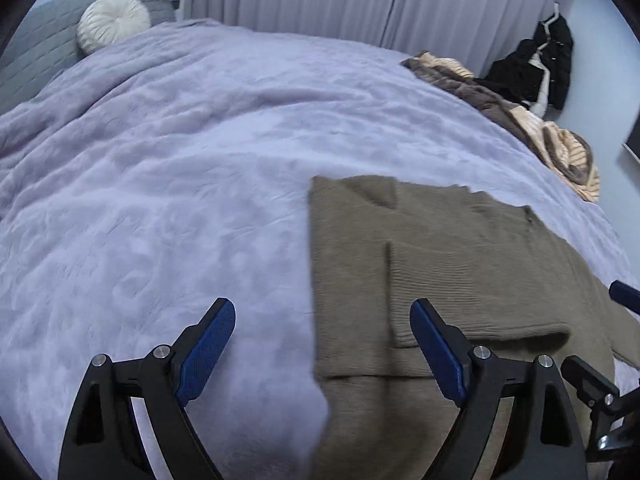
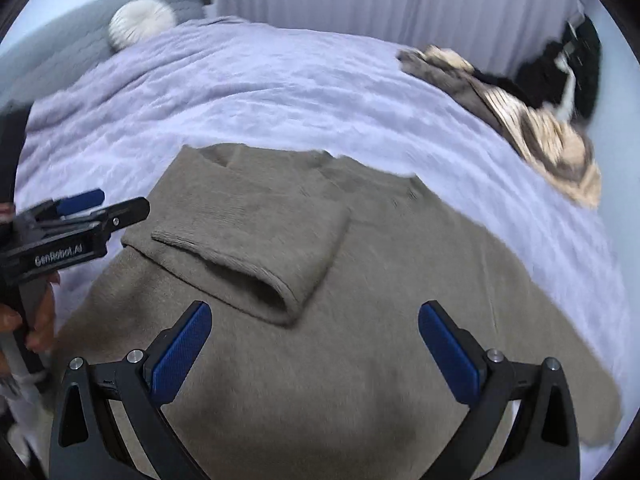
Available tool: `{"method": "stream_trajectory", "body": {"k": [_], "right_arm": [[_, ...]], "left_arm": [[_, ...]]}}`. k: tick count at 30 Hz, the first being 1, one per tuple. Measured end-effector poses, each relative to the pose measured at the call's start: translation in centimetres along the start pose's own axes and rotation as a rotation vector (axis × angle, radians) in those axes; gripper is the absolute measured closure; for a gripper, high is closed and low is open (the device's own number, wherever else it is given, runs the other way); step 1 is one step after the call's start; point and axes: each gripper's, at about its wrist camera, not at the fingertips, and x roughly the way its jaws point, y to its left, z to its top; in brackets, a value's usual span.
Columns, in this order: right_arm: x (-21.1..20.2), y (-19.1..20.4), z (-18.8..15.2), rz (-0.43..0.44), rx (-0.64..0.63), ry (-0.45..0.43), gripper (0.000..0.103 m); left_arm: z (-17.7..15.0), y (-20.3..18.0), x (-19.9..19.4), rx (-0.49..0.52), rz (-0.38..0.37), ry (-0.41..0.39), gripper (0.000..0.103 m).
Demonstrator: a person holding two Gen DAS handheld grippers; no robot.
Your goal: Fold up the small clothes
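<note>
Olive-brown sweater lies flat near the lavender bedspread's near edge, one sleeve folded across; left gripper and right gripper hover spread wide, empty.

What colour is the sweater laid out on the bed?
The sweater is plain taupe, a brownish grey with no pattern, clearest in the right wrist view.

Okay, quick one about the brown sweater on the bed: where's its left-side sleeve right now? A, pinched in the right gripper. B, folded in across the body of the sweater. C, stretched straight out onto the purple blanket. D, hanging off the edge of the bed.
B: the sleeve lies folded across the sweater, cuff on the body; right gripper open and empty.
</note>
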Motion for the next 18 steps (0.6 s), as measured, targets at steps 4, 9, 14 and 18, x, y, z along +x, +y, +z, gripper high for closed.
{"method": "stream_trajectory", "body": {"k": [4,9,14,18], "right_arm": [[4.2,4.8,2.0,-0.146,-0.260,0.038,0.007],[5.4,0.7,2.8,-0.092,-0.030,0.046,0.097],[4.2,-13.7,-4.8,0.241,0.823,-0.049,0.085],[6.6,-17.7,-13.3,0.478,1.264,-0.027,0.040]], "left_arm": [[-1.0,1.1,3.6,0.000,0.060,0.098,0.014],[-2.0,1.2,4.0,0.000,0.060,0.078,0.012],[-1.9,1.0,4.0,0.016,0.064,0.078,0.008],[-1.8,0.7,4.2,0.027,0.075,0.079,0.007]]}}
